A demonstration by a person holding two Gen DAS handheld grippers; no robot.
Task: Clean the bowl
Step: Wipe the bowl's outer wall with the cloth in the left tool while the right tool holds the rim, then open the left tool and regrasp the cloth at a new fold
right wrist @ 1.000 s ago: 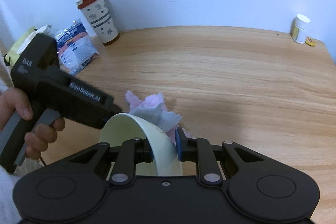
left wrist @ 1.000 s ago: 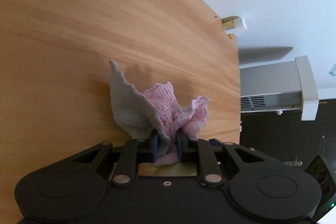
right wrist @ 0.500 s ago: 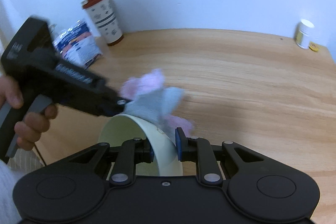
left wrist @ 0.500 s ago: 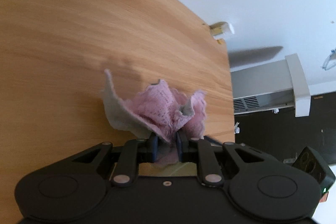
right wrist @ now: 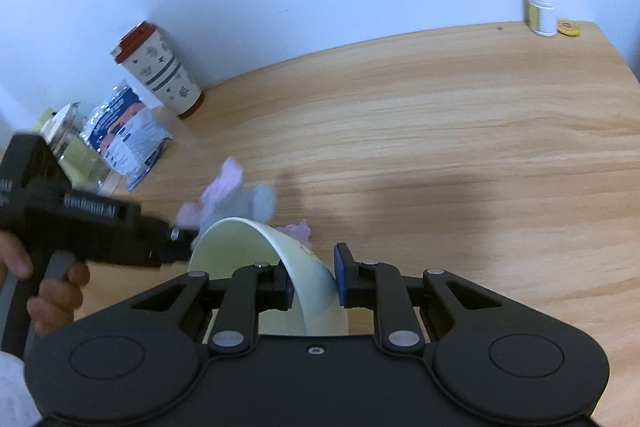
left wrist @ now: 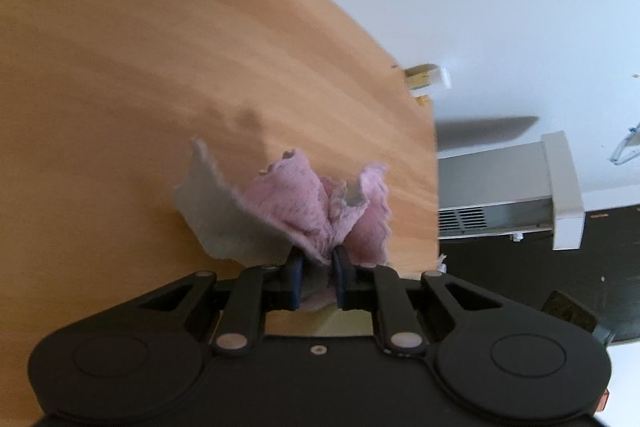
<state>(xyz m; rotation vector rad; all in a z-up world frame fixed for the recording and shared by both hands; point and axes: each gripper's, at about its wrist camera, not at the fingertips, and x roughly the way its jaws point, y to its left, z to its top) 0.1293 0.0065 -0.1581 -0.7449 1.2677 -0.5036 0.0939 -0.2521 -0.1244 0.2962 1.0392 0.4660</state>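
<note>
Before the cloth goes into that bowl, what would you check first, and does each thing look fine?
1. Cloth grip: left gripper is pinched shut on the pink and grey cloth. Ok.
2. Bowl grip: right gripper clamps the wall of the pale yellow bowl. Ok.
3. Cloth position: it sits at the bowl's far rim, blurred; whether it touches the inside, cannot tell.
4. Bowl opening faces the cloth side. Ok.
5. Nearby clutter: the red-lidded cup and snack packet stand apart on the wooden table. Ok.
6. Dirt inside the bowl: cannot tell.
</note>
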